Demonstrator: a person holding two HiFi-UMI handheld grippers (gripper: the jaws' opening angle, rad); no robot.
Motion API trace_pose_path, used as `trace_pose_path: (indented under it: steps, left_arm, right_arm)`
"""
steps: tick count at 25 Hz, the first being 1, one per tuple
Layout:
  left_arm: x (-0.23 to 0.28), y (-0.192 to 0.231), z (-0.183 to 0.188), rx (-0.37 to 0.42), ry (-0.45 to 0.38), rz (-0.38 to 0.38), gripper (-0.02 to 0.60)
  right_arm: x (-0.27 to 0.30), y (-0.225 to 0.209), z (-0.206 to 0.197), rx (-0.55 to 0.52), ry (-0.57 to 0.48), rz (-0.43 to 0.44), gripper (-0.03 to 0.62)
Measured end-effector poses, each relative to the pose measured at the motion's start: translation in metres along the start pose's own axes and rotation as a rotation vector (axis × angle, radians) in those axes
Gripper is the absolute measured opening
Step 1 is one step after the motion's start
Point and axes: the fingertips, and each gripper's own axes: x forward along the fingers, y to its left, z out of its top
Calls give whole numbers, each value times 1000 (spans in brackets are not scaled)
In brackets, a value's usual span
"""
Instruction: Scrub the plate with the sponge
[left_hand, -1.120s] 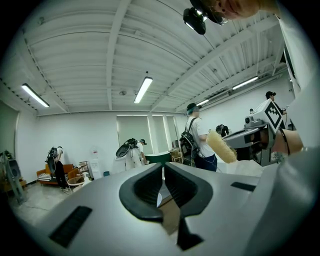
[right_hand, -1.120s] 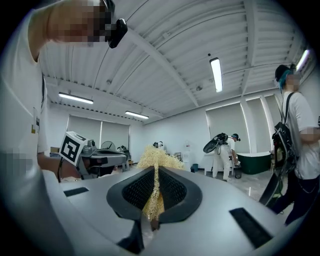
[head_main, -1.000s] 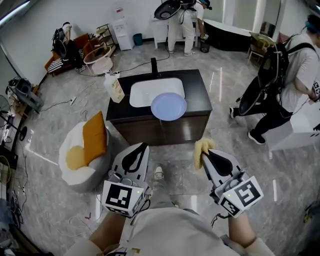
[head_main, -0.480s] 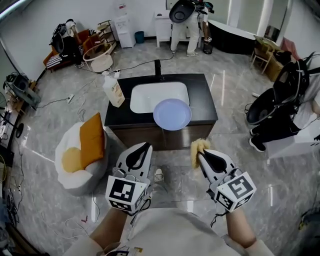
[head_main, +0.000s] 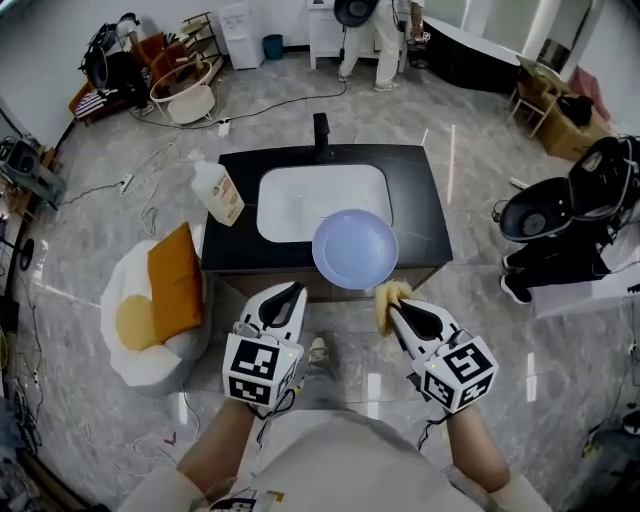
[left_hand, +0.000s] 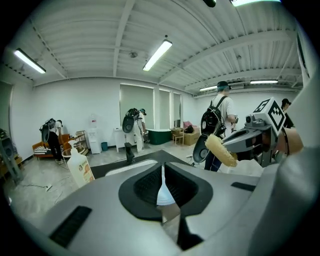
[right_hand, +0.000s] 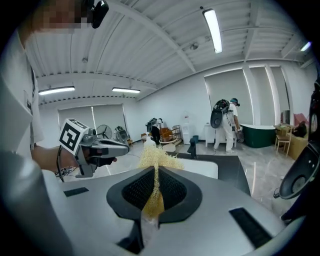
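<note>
At bench (head_main: 420, 200) edge now, we've stepped closer; plate (head_main: 355, 249) near; right claw (head_main: 400, 310) clamped on sponge (head_main: 384, 296); left claw (head_main: 285, 293) closed, empty; scrubbing not begun.

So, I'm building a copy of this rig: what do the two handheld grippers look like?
Both the left gripper and right gripper are light grey wedge-shaped shells tapering to tongs lined with black pads. Each carries a white cube with black square markers at its rear, with thin dark cables beneath.
</note>
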Motion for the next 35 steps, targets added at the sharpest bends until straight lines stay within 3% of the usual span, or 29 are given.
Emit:
trace_pose_path:
  steps: [6,9,14,18,23,35]
  left_arm:
    - [75,56,-29,-84,121,-63,36]
    - [108,78,-49,-116,184,-94,134]
    - [154,109,-80,-143,260,-140,146]
    - [177,116,-104,-211,316,-185,156]
    - [196,119,-122,-240,363,-207,161]
    - [225,101,-169,-347,479,-189,161]
  right_arm:
    - [86,-43,-6,53,105,-8,46]
    - [122,-60,-20,121,158,5,46]
    - [174,-84,-46,179,238,-1,46]
    - [201,-96,-67,185,311,-13,46]
    - [221,-105,-86,164,392,-7,46]
    - [243,-119,-124,144,502,77,46]
